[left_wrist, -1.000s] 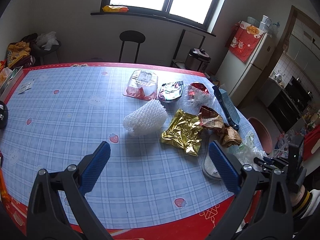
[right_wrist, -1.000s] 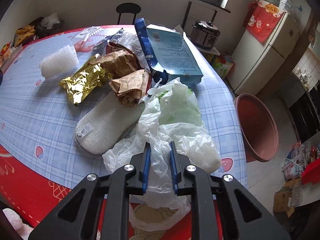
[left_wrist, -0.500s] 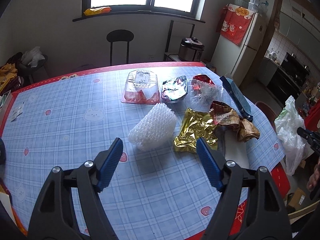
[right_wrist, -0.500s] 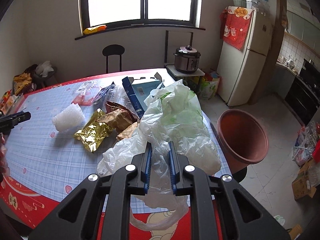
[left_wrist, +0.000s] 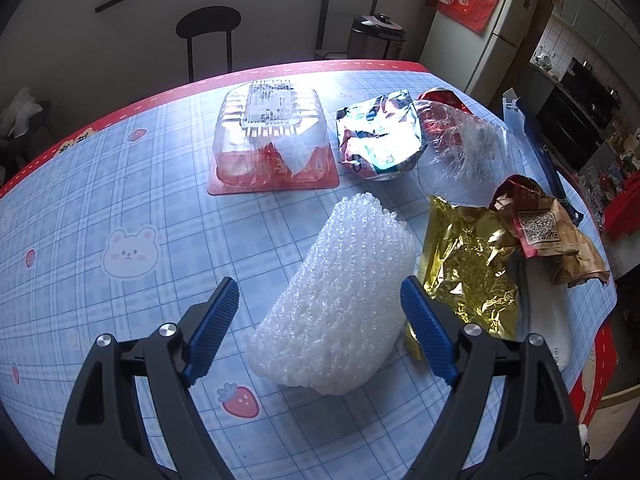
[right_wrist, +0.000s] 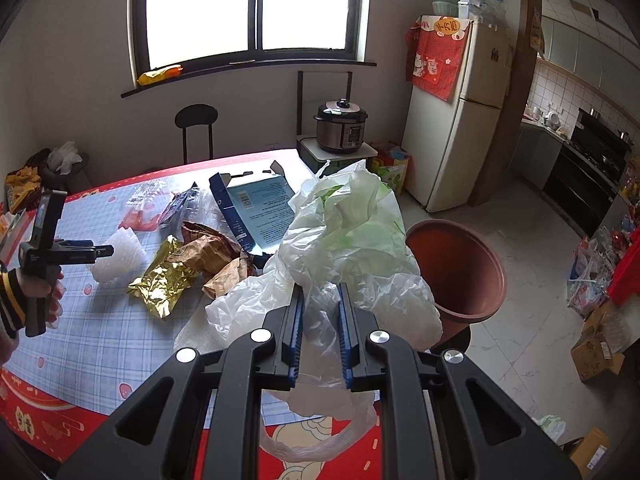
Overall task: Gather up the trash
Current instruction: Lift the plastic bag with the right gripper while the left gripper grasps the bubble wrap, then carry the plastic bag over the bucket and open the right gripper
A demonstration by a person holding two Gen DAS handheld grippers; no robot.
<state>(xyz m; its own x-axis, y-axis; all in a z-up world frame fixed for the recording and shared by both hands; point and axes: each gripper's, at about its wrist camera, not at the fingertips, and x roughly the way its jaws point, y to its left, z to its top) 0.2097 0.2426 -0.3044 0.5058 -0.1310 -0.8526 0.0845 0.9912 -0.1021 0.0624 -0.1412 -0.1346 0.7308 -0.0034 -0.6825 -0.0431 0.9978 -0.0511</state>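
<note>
Right gripper [right_wrist: 319, 334] nearest, blue pads pinching a bunched white plastic bag [right_wrist: 352, 248], bag lifted over the surface edge, loose end hanging below the fingers. Left gripper [left_wrist: 318, 316] spread wide and opening, straddling a bubble wrap roll [left_wrist: 340, 304]; the roll sits between the pads, not pressed, lying on the surface [left_wrist: 100, 184], a blue plaid cloth with red border. Just right of the roll, crumpled gold foil wrapper [left_wrist: 468, 272], touching a brown paper bag [left_wrist: 560, 248] with a QR label. Farther back: clear plastic clamshell container [left_wrist: 272, 140] on a red tray, silver snack bag [left_wrist: 380, 136] beside it, clear crinkled wrap [left_wrist: 464, 148] to its right. Blue box [right_wrist: 256, 204] lies open behind the brown bag. Off the surface, a terracotta-coloured basin [right_wrist: 456, 268] sits beside the white bag. Far wall: black stool [right_wrist: 196, 120], pressure cooker [right_wrist: 340, 126], fridge [right_wrist: 452, 120].
</note>
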